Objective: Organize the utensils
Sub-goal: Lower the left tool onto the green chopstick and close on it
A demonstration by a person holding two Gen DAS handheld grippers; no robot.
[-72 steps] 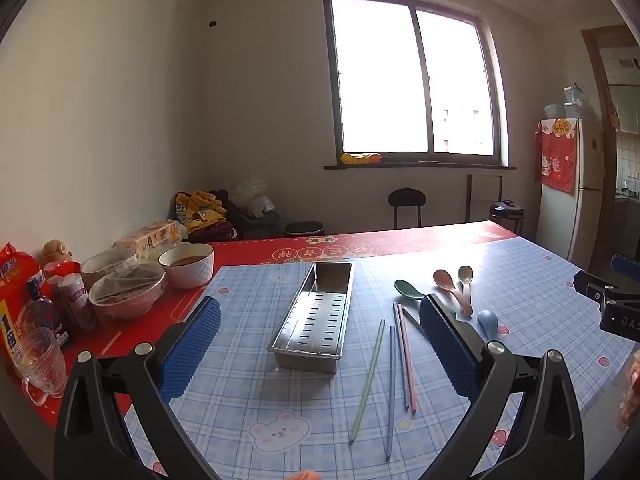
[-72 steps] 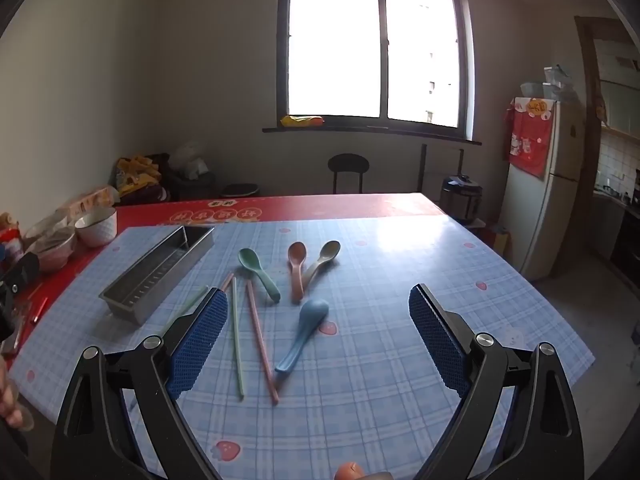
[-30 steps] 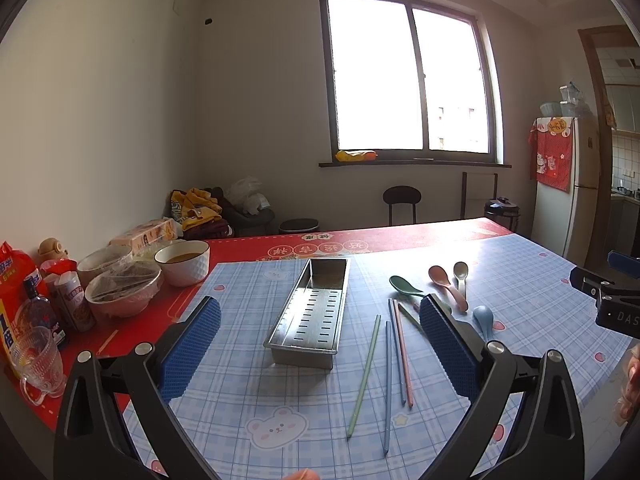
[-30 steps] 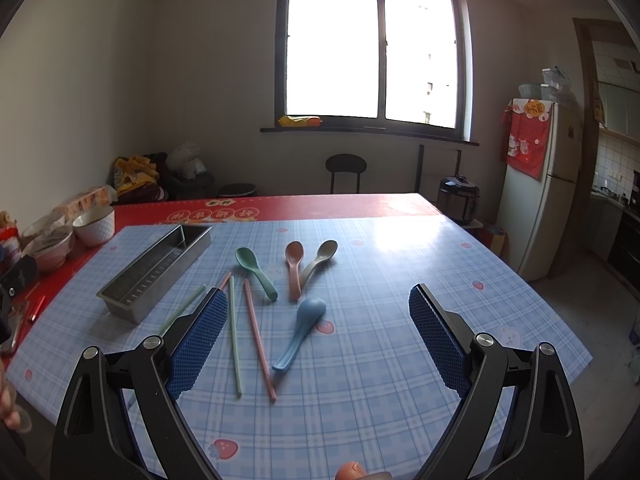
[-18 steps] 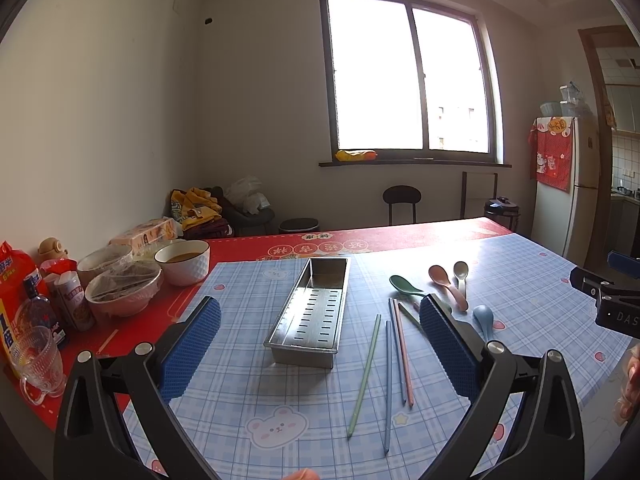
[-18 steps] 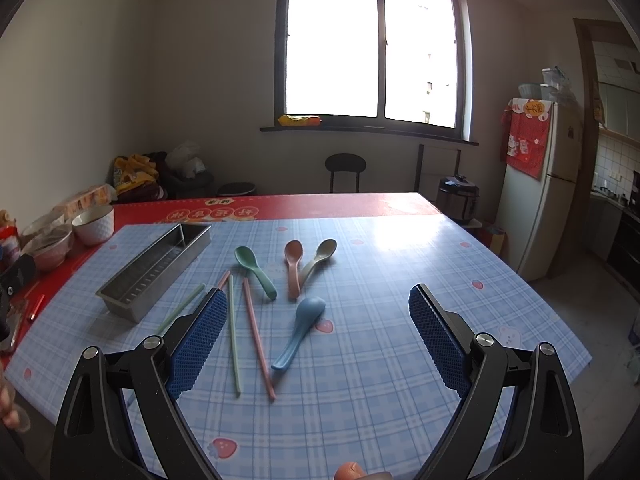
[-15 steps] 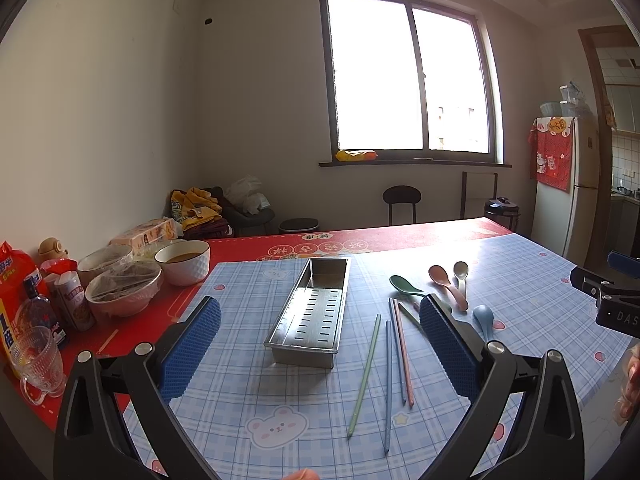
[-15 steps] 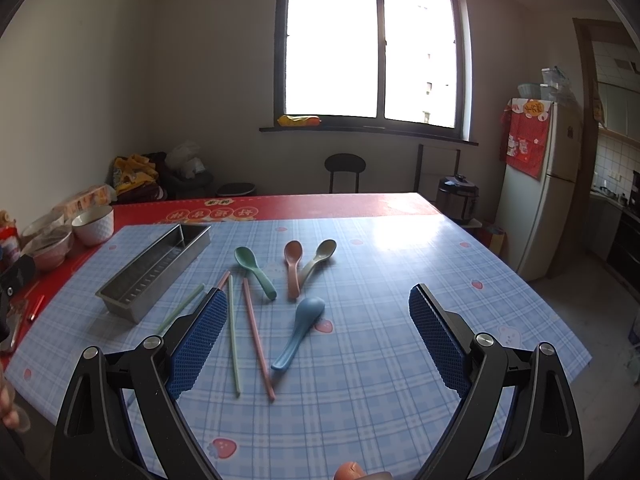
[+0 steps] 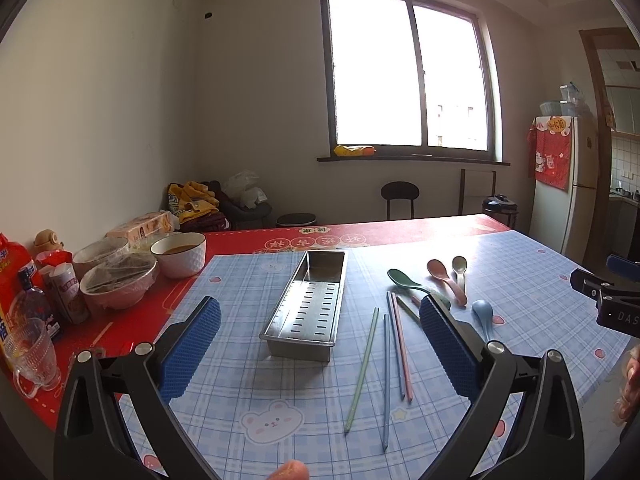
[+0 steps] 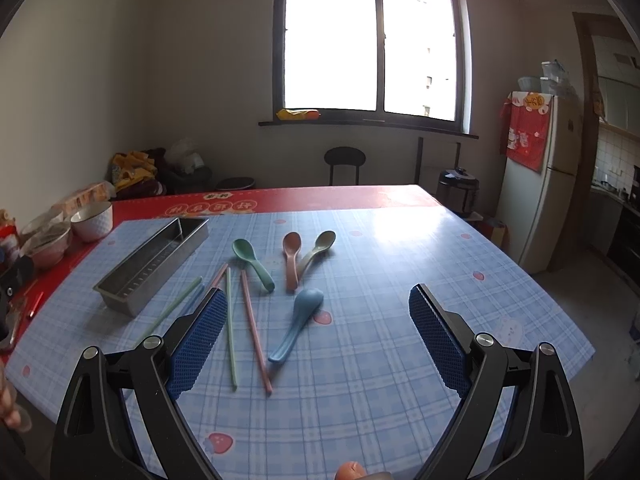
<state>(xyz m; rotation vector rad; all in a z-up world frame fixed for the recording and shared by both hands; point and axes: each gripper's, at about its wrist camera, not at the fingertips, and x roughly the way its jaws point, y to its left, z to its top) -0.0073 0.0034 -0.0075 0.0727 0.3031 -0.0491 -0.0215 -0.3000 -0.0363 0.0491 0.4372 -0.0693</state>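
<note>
My left claw is spread wide and holds nothing. My right claw is spread wide too, with nothing in it. Both hang above the counter. Just past them the chopsticks lie loose on the blue checked cloth, beside the blue spoon. A bit farther sit the green spoon, pink spoon and tan spoon. The metal tray lies left of them, with nothing in it. The bowls sit far left.

In the left wrist view a blue-padded finger hides the green spoon's handle end and part of the blue spoon; the picture's edge cuts off the right gripper.
</note>
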